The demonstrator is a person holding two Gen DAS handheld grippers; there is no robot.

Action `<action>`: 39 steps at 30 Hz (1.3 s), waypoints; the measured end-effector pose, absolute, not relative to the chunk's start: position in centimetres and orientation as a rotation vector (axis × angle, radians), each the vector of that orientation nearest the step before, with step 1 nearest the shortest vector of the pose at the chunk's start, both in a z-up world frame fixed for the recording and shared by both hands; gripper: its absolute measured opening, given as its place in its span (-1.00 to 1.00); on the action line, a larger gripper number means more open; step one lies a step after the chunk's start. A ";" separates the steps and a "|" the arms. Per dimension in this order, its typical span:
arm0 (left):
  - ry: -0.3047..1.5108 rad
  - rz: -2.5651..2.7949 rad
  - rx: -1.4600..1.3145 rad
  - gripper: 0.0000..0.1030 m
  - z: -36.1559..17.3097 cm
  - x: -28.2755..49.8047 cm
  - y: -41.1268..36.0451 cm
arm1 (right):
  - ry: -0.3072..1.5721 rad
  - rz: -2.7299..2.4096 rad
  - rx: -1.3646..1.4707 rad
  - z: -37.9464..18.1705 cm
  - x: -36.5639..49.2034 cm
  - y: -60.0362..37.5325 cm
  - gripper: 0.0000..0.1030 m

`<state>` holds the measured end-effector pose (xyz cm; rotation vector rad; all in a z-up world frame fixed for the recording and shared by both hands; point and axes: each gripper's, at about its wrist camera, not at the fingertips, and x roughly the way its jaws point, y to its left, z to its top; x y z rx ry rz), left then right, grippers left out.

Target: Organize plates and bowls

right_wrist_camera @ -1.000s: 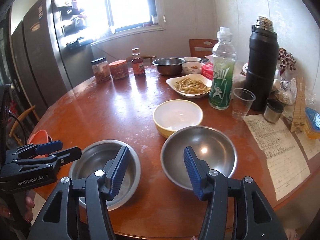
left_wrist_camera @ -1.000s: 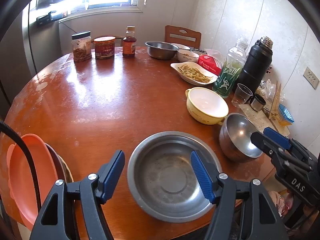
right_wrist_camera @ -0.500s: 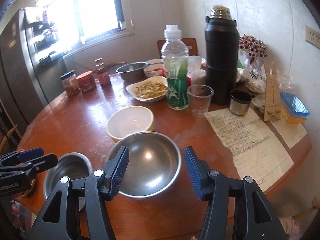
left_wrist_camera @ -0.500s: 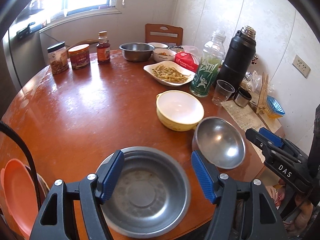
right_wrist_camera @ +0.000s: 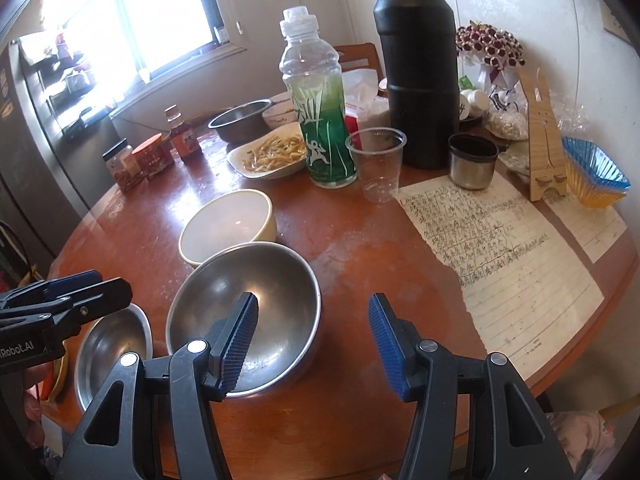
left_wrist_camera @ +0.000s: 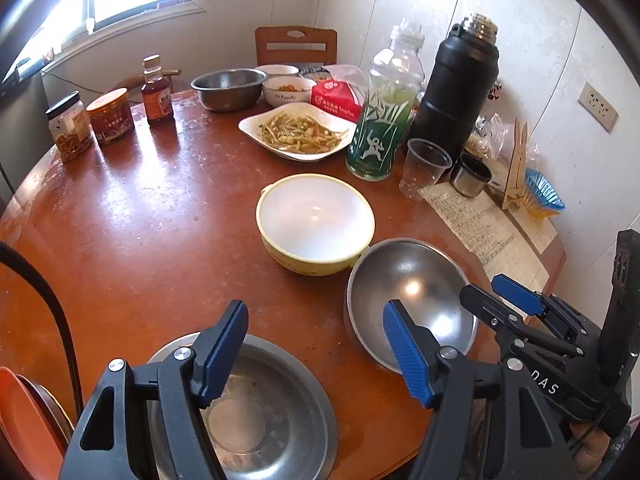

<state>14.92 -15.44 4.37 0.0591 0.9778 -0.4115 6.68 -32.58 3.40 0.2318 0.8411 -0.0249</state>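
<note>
Tongs, both released: my left tongs (left_wrist_camera: 314,354), lettered "GenRobot.AI", hover above the steel basin (left_wrist_camera: 256,412); my right tongs (right_wrist_camera: 312,346), lettered "DAS", straddle the steel bowl's (right_wrist_camera: 256,296) rim, beside the yellow bowl (right_wrist_camera: 228,226).

Left hand-held gripper (left_wrist_camera: 314,354) and right hand-held gripper (right_wrist_camera: 312,346), both tilted downward, jaws apart, empty.

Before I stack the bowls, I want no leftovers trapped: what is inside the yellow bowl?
The yellow bowl looks empty: a bare white interior in both views. Its near inner wall is hidden by the rim in the left view and by the steel bowl in the right.
</note>
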 end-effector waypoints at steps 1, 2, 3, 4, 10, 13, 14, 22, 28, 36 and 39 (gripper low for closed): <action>0.989 -0.415 0.067 0.35 4.1 15.1 -15.8 | 0.847 -0.025 0.231 3.2 6.8 -32.6 0.15; 0.996 -0.417 0.067 0.35 3.8 15.3 -16.1 | 0.852 -0.020 0.232 3.0 6.8 -32.6 0.15; 1.002 -0.415 0.067 0.36 3.7 15.4 -16.2 | 0.858 -0.017 0.235 2.8 6.9 -32.6 0.15; 1.012 -0.418 0.069 0.36 3.4 15.5 -16.5 | 0.864 -0.017 0.236 2.6 7.0 -32.7 0.15; 1.058 -0.440 0.103 0.36 2.0 16.3 -18.1 | 0.879 -0.003 0.239 2.0 7.5 -32.8 0.15; 1.080 -0.426 0.131 0.36 1.3 16.7 -18.8 | 0.893 -0.006 0.236 1.5 7.7 -32.9 0.15; 1.087 -0.428 0.141 0.36 1.1 16.8 -19.0 | 0.891 -0.003 0.237 1.4 7.7 -33.0 0.15; 1.132 -0.454 0.157 0.21 -0.2 17.3 -20.0 | 0.902 0.006 0.235 0.7 7.9 -33.2 -0.09; 1.171 -0.491 0.164 -0.14 -1.2 17.1 -20.9 | 0.883 0.022 0.214 0.7 8.0 -32.8 -0.36; 1.186 -0.491 0.151 -0.38 -1.6 17.1 -21.1 | 0.889 0.035 0.217 0.6 8.1 -32.3 -0.54; 1.185 -0.489 0.146 -0.38 -1.5 17.0 -20.9 | 0.891 0.029 0.216 0.8 8.2 -32.1 -0.55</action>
